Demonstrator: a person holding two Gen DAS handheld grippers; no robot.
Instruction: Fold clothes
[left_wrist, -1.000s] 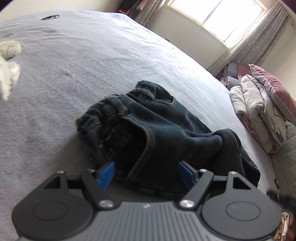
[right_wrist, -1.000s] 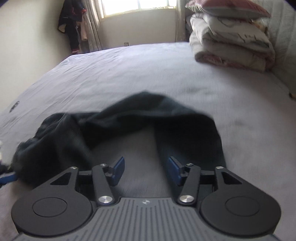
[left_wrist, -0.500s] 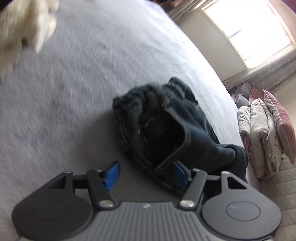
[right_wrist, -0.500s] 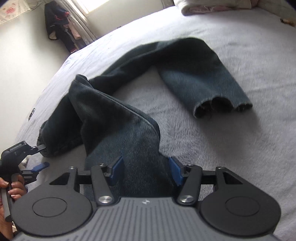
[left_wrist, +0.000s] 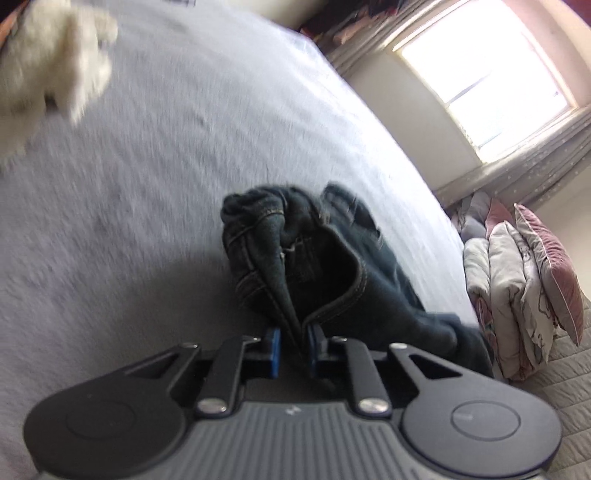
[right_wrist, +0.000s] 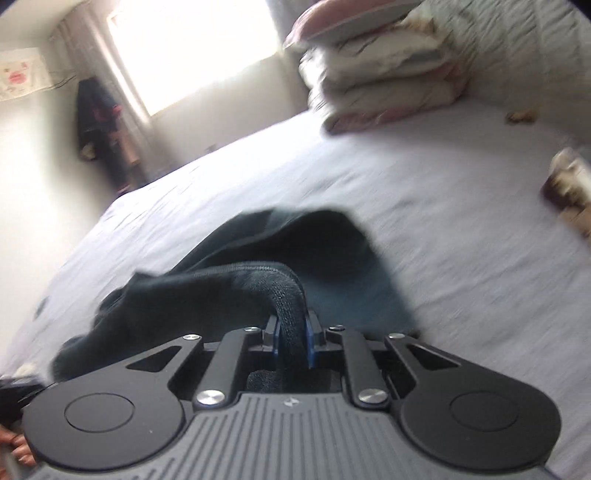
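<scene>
A pair of dark blue jeans (left_wrist: 332, 266) lies bunched on the grey bed sheet (left_wrist: 166, 184). My left gripper (left_wrist: 293, 345) is shut on a pinched fold of the jeans near the waistband, and the cloth rises taut from its blue pads. In the right wrist view the jeans (right_wrist: 258, 273) stretch away over the bed sheet (right_wrist: 461, 240). My right gripper (right_wrist: 291, 341) is shut on a thick rolled fold of the denim. Both views are motion-blurred.
A white plush toy (left_wrist: 51, 74) lies at the far left of the bed. Folded quilts and pink pillows (left_wrist: 517, 295) are stacked at the bed's head, also in the right wrist view (right_wrist: 380, 74). A brown and white object (right_wrist: 569, 188) sits at the right edge.
Both grippers were open half a second ago and have closed on the jeans. The cloth is now pulled up from the bed at both grips.
</scene>
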